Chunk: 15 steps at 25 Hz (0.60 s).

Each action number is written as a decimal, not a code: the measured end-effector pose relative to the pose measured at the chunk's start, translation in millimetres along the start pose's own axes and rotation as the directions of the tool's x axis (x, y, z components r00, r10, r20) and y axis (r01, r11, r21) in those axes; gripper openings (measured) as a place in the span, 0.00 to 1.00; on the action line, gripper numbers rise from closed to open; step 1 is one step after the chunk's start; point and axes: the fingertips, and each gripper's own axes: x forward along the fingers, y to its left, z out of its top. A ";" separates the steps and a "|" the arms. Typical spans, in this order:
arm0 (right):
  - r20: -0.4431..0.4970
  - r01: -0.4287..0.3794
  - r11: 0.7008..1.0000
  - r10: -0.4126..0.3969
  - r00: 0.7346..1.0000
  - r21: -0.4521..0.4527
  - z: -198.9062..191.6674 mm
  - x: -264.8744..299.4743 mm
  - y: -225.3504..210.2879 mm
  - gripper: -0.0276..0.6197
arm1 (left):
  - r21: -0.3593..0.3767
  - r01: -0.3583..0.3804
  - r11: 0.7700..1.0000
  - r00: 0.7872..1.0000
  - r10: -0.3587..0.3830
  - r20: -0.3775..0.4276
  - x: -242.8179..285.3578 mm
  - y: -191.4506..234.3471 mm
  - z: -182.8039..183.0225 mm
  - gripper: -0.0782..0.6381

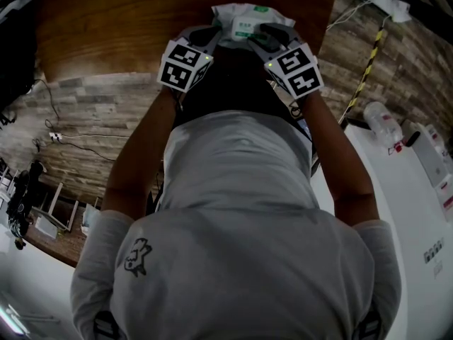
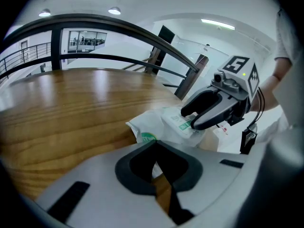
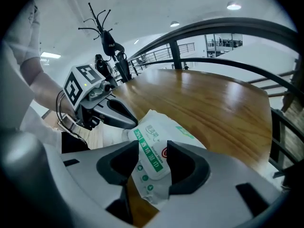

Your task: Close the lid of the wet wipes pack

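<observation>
One wipes pack point(image 1: 244, 13), one table point(image 1: 127, 27), two tools point(image 1: 211, 35) point(image 1: 267, 35)

In the lower centre of the right gripper view, the wet wipes pack point(image 3: 152, 151) bears "75%", Chinese characters and "Alcohol Wipes".

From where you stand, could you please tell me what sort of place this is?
Likely an indoor hall or office atrium: a wooden table, a curved metal railing beside it, and ceiling lights overhead.

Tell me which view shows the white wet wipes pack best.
The right gripper view: the white wet wipes pack lies close up, print clear. The left gripper view shows it partly hidden; the head view, small and distant.
</observation>
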 end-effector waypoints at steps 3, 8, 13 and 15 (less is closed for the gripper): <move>-0.010 0.019 1.000 -0.019 1.000 -0.016 0.0 1.5 -0.8 0.35 | 0.001 0.001 1.000 1.000 -0.001 -0.001 0.1 0.9 0.6 0.13; -0.028 0.044 0.998 -0.045 0.999 -0.039 -0.2 1.2 0.6 0.35 | 0.002 0.007 1.000 1.000 -0.007 -0.002 -1.0 -0.6 1.1 0.13; -0.042 0.079 0.995 -0.081 0.996 -0.064 -3.0 2.5 -1.7 0.35 | 0.009 0.011 1.000 1.000 -0.011 -0.004 3.2 -0.8 0.2 0.13; -0.042 0.096 0.992 -0.100 0.994 -0.080 -3.5 3.3 -1.0 0.35 | 0.010 0.014 1.000 1.000 -0.014 -0.009 2.9 -1.1 -1.3 0.13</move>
